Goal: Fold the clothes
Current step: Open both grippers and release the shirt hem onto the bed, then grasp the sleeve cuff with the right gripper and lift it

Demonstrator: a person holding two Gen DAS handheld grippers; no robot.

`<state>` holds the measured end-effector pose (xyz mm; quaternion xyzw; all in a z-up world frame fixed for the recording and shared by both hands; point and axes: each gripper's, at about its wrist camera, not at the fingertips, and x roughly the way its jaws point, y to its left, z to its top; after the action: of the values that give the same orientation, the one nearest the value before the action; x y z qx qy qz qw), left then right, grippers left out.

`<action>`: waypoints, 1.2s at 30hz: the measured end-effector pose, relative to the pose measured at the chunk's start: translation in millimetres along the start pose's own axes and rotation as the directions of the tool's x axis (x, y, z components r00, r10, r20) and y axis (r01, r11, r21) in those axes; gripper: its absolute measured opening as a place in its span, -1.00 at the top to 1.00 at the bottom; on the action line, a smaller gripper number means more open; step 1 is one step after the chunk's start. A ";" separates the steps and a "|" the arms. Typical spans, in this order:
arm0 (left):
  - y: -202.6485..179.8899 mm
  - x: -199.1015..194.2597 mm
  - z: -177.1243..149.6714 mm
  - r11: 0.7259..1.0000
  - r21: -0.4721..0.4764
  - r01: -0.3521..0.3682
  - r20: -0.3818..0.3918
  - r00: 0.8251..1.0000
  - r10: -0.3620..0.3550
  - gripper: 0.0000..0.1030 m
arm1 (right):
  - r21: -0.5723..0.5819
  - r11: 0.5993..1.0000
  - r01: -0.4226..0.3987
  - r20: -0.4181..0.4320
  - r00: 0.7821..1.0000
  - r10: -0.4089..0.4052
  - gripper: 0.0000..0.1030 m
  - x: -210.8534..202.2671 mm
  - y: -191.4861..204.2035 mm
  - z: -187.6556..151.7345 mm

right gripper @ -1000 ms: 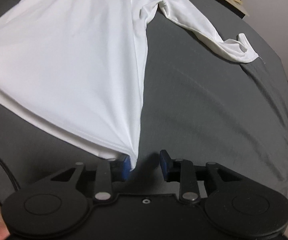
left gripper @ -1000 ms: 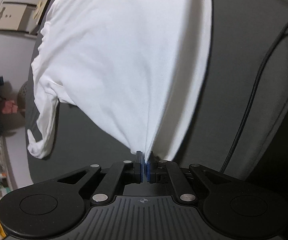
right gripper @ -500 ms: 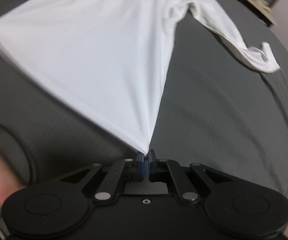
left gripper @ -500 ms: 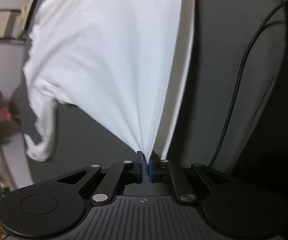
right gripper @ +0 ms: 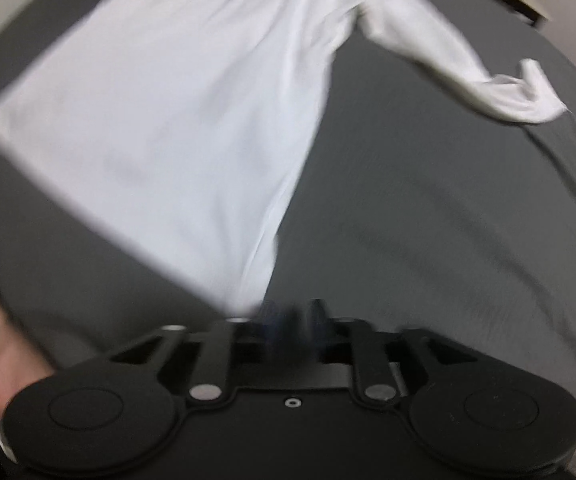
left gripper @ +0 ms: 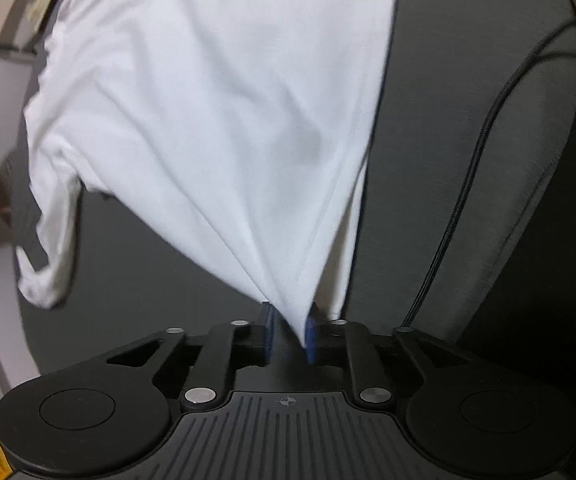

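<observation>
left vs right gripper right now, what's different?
Left gripper: sharp view, blue pads parted, with the shirt corner hanging between them against the right pad. Right gripper: motion-blurred, so its opening and grip cannot be told; the shirt hem ends at its left finger. Both sit at the shirt's bottom edge over the dark grey sheet.

The light is soft and a bit dim, with no glare. The white shirt (left gripper: 216,120) is the brightest thing and drops a soft shadow on the dark gray cloth (left gripper: 440,160) under it. The right wrist view is smeared all over, and its claw (right gripper: 290,318) tips look fuzzy. Both views bend round at the edges.
</observation>
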<state>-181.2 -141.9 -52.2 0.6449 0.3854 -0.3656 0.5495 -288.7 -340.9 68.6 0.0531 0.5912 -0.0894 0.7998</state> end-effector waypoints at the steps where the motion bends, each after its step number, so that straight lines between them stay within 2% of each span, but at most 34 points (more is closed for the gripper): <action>1: 2.6 0.3 -1.4 1.000 -0.015 0.016 -0.011 1.000 -0.016 0.33 | 0.050 0.999 0.003 0.024 1.000 -0.004 0.35 -3.6 -8.7 5.0; 2: 4.8 -1.5 -3.1 0.999 -0.019 0.027 -0.017 0.999 -0.028 0.01 | 0.100 0.995 0.005 0.049 0.999 -0.010 0.29 -7.1 -17.5 10.0; 4: 16.9 -11.3 -7.8 0.998 -0.053 0.042 -0.007 0.999 -0.042 -0.34 | 0.209 0.978 0.027 0.100 0.994 -0.049 0.10 -12.6 -38.1 19.7; 5: 23.1 -16.3 -10.1 0.996 -0.071 0.051 -0.002 0.999 -0.051 -0.44 | 0.265 0.963 0.039 0.127 0.989 -0.075 0.06 -15.1 -50.0 24.0; 6: 31.6 -23.8 -13.2 0.991 -0.098 0.096 0.016 0.995 -0.095 -0.49 | 0.326 0.944 0.043 0.157 0.983 -0.099 0.05 -17.7 -64.2 28.0; 7: 40.0 -31.3 -16.3 0.982 -0.124 0.141 0.035 0.990 -0.138 -0.69 | 0.393 0.919 0.039 0.187 0.975 -0.122 0.04 -19.2 -79.2 32.0; 8: 46.1 -38.2 -18.8 0.971 -0.148 0.186 0.057 0.982 -0.179 -0.82 | 0.459 0.888 0.028 0.210 0.968 -0.139 0.04 -18.1 -94.6 35.6; 9: 54.3 -47.9 -20.6 0.957 -0.173 0.234 0.111 0.970 -0.217 -0.82 | 0.524 0.852 0.007 0.233 0.960 -0.152 0.04 -14.4 -112.1 39.1; 11: 70.6 -67.2 -24.1 0.919 -0.215 0.331 0.223 0.933 -0.284 -0.82 | 0.643 0.765 -0.040 0.275 0.944 -0.183 0.03 -6.9 -147.1 46.1; 12: 80.5 -79.8 -23.4 0.896 -0.246 0.369 0.326 0.902 -0.282 -0.82 | 0.691 0.720 -0.065 0.295 0.935 -0.199 0.03 -0.9 -163.7 50.0; 14: 95.9 -95.1 -21.3 0.848 -0.316 0.425 0.518 0.826 -0.221 -0.82 | 0.759 0.641 -0.115 0.335 0.913 -0.233 0.03 18.9 -193.6 59.1; 15: 102.2 -94.3 -17.9 0.808 -0.356 0.469 0.627 0.761 -0.166 -0.82 | 0.787 0.601 -0.141 0.353 0.901 -0.251 0.05 29.0 -207.8 63.1; 17: 114.4 -92.1 -10.9 0.717 -0.407 0.566 0.797 0.603 -0.023 -0.82 | 0.818 0.544 -0.187 0.383 0.882 -0.273 0.17 45.6 -225.4 65.8; 20: 120.3 -61.9 14.8 0.590 -0.448 0.672 0.876 0.463 0.138 -0.82 | 0.845 0.486 -0.220 0.400 0.865 -0.304 0.24 71.6 -247.6 76.3; 22: 127.3 -30.9 34.7 0.505 -0.470 0.724 0.879 0.438 0.190 -0.82 | 0.848 0.484 -0.215 0.410 0.844 -0.344 0.24 84.3 -260.8 89.0; 24: 125.8 -3.8 45.2 0.439 -0.462 0.770 0.887 0.408 0.218 -0.82 | 0.849 0.490 -0.201 0.415 0.827 -0.380 0.24 99.4 -273.6 103.2; 27: 115.5 33.1 49.2 0.344 -0.422 0.839 0.901 0.348 0.257 -0.82 | 0.843 0.508 -0.177 0.405 0.829 -0.385 0.23 124.1 -291.0 122.9; 28: 108.3 44.7 49.0 0.328 -0.392 0.860 0.914 0.323 0.246 -0.82 | 0.841 0.514 -0.168 0.402 0.830 -0.387 0.23 132.3 -296.8 129.4; 30: 104.8 64.0 55.9 0.333 -0.379 0.864 0.922 0.320 0.219 -0.82 | 0.832 0.533 -0.156 0.404 0.828 -0.388 0.24 143.9 -301.5 140.2; 31: 104.4 68.7 58.0 0.344 -0.380 0.858 0.922 0.324 0.211 -0.83 | 0.820 0.551 -0.157 0.419 0.819 -0.391 0.29 146.2 -300.2 144.4; 32: 104.0 73.3 60.1 0.355 -0.382 0.854 0.923 0.328 0.203 -0.83 | 0.807 0.571 -0.151 0.429 0.815 -0.389 0.54 147.5 -298.2 148.2; 34: 106.8 84.4 63.4 0.318 -0.375 0.871 0.925 0.328 0.194 -0.83 | 0.800 0.585 -0.133 0.422 0.818 -0.391 0.93 147.4 -295.9 152.7; 35: 110.2 91.6 65.2 0.294 -0.370 0.881 0.927 0.327 0.185 -0.82 | 0.803 0.582 -0.128 0.417 0.818 -0.396 0.92 144.6 -295.0 152.4; 36: 111.7 94.2 65.6 0.279 -0.374 0.885 0.925 0.333 0.184 -0.82 | 0.809 0.573 -0.134 0.427 0.804 -0.414 0.92 135.6 -293.4 147.6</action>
<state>-42.8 -209.0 -97.2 -0.1838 0.3381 -0.5029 0.7740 -172.2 -667.0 -11.2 0.3312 0.2155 -0.4265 0.8136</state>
